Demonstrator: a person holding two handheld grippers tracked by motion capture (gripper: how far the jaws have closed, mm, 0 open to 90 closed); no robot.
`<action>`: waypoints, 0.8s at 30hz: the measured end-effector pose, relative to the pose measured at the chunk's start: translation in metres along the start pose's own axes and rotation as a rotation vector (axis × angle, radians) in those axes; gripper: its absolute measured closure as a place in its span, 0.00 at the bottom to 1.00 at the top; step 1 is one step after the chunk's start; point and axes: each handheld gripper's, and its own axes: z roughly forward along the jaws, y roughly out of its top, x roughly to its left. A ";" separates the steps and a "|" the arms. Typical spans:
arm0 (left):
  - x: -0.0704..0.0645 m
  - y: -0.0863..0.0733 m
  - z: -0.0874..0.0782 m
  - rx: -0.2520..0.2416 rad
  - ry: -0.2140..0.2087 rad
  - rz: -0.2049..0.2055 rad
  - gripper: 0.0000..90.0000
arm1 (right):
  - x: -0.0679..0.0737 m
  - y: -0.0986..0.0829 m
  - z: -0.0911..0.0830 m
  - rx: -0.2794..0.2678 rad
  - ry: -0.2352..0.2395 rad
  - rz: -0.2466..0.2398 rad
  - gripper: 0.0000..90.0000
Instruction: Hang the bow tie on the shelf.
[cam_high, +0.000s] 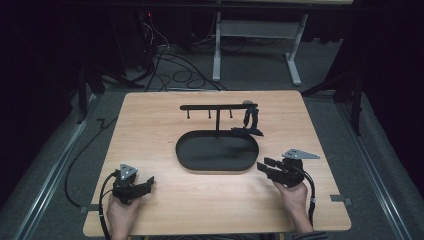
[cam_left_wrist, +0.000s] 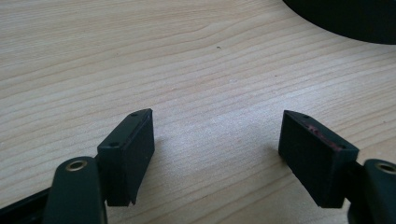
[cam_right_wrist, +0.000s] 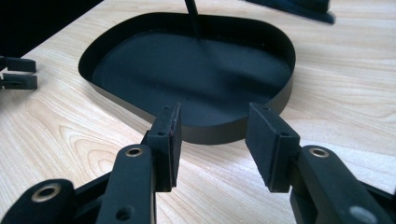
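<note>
Both tools rest near the desk's (cam_high: 150, 107) front edge, jaws apart and empty: left tool (cam_high: 142, 186), right tool (cam_high: 266, 166), seemingly poised to flank the black oval tray (cam_high: 190, 159).

In my left gripper view the black tray (cam_left_wrist: 345, 21) is cut off by the top right corner. In my right gripper view the stand's post (cam_right_wrist: 193, 18) runs off the top. The dark object (cam_high: 250, 121) beside the tray is too small for me to identify.
</note>
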 end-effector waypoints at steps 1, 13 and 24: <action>0.000 0.000 0.000 0.000 0.000 0.000 0.30 | 0.000 -0.001 0.000 0.002 -0.007 0.000 0.65; 0.000 0.000 0.000 0.000 -0.001 0.001 0.30 | -0.001 -0.007 0.009 0.026 -0.014 0.010 0.65; 0.001 0.000 0.000 0.000 -0.005 -0.001 0.30 | -0.003 -0.011 0.016 0.053 -0.035 0.007 0.65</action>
